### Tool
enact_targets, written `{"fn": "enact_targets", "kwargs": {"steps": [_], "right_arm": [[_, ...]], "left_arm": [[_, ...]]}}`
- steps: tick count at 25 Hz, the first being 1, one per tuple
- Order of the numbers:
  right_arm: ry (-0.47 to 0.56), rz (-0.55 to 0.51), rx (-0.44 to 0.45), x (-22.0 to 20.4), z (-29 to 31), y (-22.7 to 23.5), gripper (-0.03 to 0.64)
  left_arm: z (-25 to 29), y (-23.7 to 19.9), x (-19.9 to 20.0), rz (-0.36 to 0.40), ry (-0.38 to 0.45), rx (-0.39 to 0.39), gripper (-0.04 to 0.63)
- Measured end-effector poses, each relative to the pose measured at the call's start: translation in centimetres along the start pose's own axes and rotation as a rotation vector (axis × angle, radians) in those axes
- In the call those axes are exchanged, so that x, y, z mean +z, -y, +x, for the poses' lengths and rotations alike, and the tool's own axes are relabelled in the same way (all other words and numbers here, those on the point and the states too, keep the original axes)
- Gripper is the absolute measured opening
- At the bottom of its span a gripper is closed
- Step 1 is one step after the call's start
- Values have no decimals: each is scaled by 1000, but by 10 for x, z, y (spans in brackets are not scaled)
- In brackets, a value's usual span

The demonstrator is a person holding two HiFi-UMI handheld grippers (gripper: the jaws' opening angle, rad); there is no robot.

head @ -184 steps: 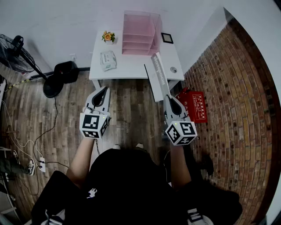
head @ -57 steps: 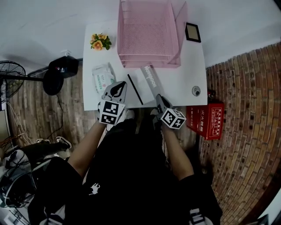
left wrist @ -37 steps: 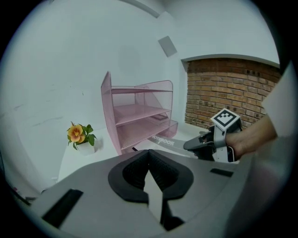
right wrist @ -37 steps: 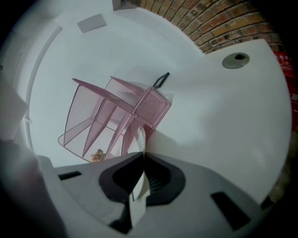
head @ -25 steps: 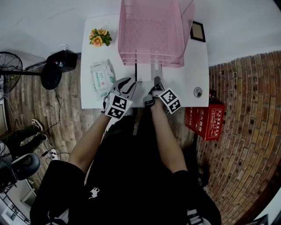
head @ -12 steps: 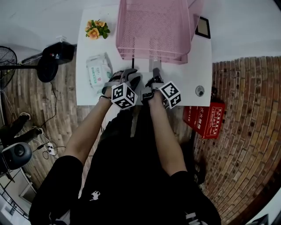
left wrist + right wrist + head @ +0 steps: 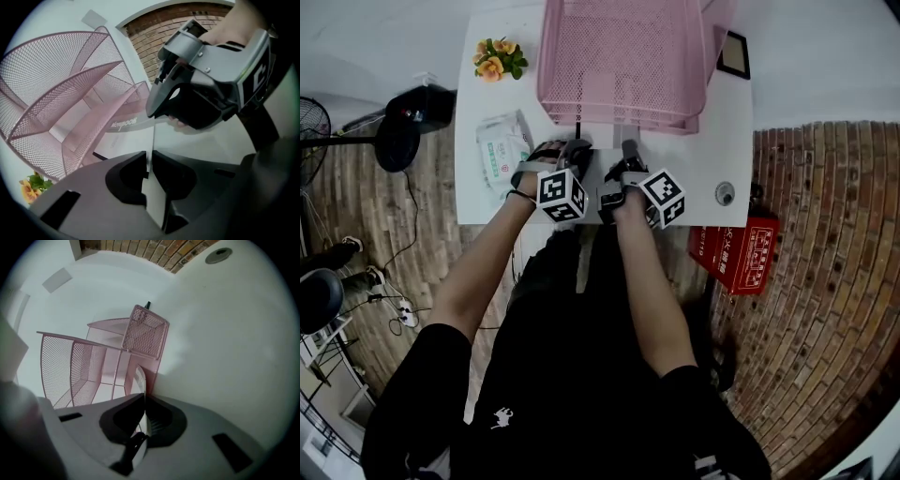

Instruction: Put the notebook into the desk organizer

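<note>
Left gripper (image 7: 149, 157), jaws just closing, and right gripper (image 7: 144, 401) both pinch the thin white notebook (image 7: 129, 133), its far end ahead inside the pink wire-mesh desk organizer (image 7: 623, 56); uneven pushing could buckle it against the mesh.

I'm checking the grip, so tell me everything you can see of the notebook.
The notebook is thin, pale grey, with lettering along a darker strip and a black band near one edge. It lies roughly level, far end in the lowest tier of the pink mesh organizer. The left gripper, whose jaws have just been closing, pinches its near edge; the right gripper clamps it too.
</note>
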State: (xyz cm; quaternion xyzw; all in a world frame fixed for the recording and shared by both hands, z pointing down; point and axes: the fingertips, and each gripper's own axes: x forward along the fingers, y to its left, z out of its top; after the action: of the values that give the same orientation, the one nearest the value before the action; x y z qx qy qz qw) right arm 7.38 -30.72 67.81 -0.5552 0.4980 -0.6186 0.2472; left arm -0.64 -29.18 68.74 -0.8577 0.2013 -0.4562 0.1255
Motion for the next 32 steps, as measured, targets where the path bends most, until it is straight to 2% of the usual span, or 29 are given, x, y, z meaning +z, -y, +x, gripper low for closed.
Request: {"fn": "enact_targets", "kwargs": {"steps": [4, 8, 13, 22, 32], "right_arm": [[-10, -18, 7, 3, 3, -4, 9], [-33, -84, 27, 6, 5, -12, 31], [-90, -206, 24, 3, -1, -9, 60], [-124, -309, 23, -1, -16, -4, 60], [-160, -354, 43, -2, -18, -4, 60]], "left_arm": [[2, -4, 2, 1, 2, 0, 26], [5, -10, 4, -9, 7, 17, 17], [12, -16, 5, 28, 5, 52, 15], [20, -34, 6, 80, -29, 184, 15], [29, -50, 4, 9, -83, 299, 18]]}}
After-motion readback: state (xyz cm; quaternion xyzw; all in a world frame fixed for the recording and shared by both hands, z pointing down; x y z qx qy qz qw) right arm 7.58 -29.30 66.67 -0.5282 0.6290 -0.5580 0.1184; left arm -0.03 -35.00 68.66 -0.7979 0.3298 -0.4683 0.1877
